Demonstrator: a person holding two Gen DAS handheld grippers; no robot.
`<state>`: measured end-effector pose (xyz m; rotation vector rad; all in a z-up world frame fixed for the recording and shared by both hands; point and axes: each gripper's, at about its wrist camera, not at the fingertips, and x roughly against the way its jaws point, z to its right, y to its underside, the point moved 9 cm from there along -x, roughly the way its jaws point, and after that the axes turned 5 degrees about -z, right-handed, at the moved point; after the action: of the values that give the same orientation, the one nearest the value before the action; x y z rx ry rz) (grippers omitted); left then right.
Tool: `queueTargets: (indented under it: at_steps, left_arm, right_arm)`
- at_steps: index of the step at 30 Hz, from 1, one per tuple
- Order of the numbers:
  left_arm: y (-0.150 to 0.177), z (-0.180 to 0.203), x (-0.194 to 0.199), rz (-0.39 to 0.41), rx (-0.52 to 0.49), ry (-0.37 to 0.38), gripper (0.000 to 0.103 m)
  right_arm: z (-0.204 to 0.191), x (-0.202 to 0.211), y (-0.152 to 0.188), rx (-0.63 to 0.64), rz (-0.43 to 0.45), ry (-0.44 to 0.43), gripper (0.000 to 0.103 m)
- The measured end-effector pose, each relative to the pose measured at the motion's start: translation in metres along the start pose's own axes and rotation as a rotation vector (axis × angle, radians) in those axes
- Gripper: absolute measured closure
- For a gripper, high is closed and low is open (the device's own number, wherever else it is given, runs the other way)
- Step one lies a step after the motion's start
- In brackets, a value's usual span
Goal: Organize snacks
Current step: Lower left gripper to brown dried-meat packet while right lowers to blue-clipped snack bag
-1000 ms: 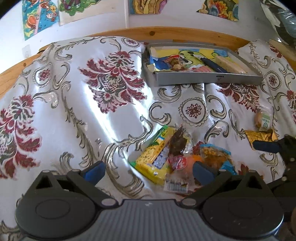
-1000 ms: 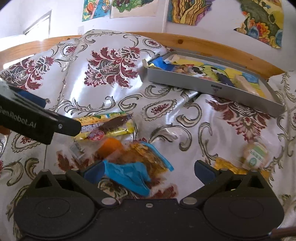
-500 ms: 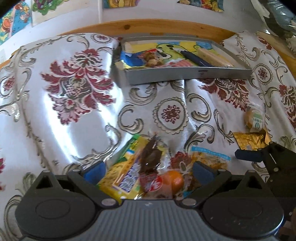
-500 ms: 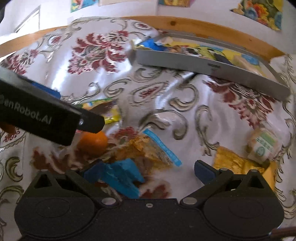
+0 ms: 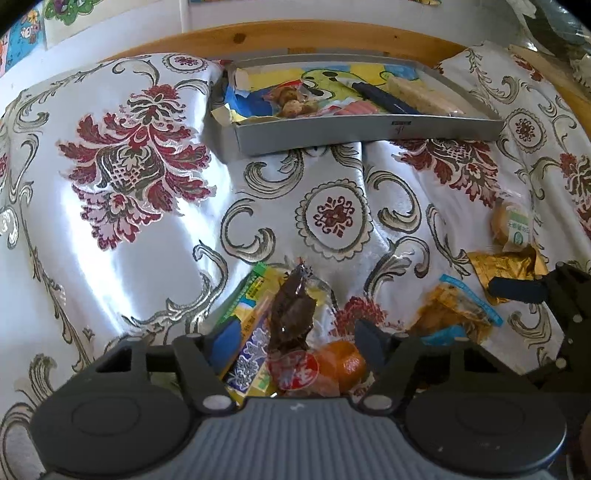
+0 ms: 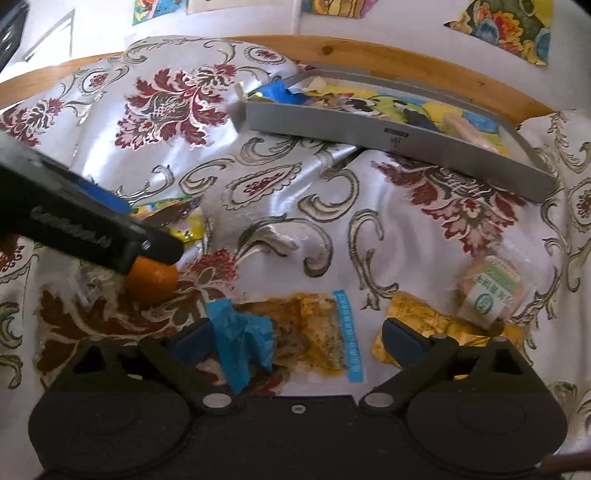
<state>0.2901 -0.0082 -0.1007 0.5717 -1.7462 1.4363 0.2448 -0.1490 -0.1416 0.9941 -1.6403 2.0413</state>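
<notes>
On the floral cloth (image 5: pixel 147 229) lies a bunch of snacks: a yellow pack (image 5: pixel 255 332), a brown candy (image 5: pixel 291 314) and an orange (image 5: pixel 343 362) in clear wrap with a red label. My left gripper (image 5: pixel 295 341) has its fingers drawn in against both sides of this bunch. From the right wrist view, one left finger (image 6: pixel 110 236) lies over the orange (image 6: pixel 153 278). My right gripper (image 6: pixel 297 338) is open, low over a clear packet (image 6: pixel 317 332) with blue trim. A grey tray (image 5: pixel 369 129) holding several snacks sits at the back.
A round cake in a green-labelled wrapper (image 6: pixel 487 291) and a gold wrapper (image 6: pixel 406 314) lie right of the right gripper. The tray (image 6: pixel 388 136) rests against a wooden rail (image 5: pixel 332 33) below a wall with posters. The cloth is rumpled.
My left gripper moved forward over the snack bunch and its fingers narrowed onto it. The right gripper shifted right, so the blue-trimmed packet now lies between its fingers.
</notes>
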Motion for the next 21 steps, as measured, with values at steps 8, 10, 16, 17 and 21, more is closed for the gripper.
queueTargets:
  at_steps: [8, 10, 16, 17, 21]
  left_arm:
    - [-0.005, 0.005, -0.011, -0.022, -0.062, -0.082, 0.043]
    - [-0.004, 0.003, -0.011, -0.021, -0.074, -0.096, 0.048]
    - [-0.003, -0.004, -0.007, -0.022, -0.069, -0.088, 0.055]
    - [-0.003, -0.006, -0.006, -0.022, -0.058, -0.085, 0.055]
    - [-0.003, -0.015, -0.001, -0.022, 0.007, -0.046, 0.056]
  right_arm:
    - [-0.007, -0.001, 0.0, 0.026, 0.005, -0.027, 0.006]
    - [-0.009, -0.002, -0.001, 0.033, 0.007, -0.046, 0.005]
    - [-0.007, -0.007, 0.0, 0.016, -0.01, -0.081, 0.003]
    - [-0.007, -0.007, 0.0, 0.016, -0.011, -0.081, 0.003]
    - [-0.008, -0.007, 0.001, 0.02, -0.01, -0.079, 0.003]
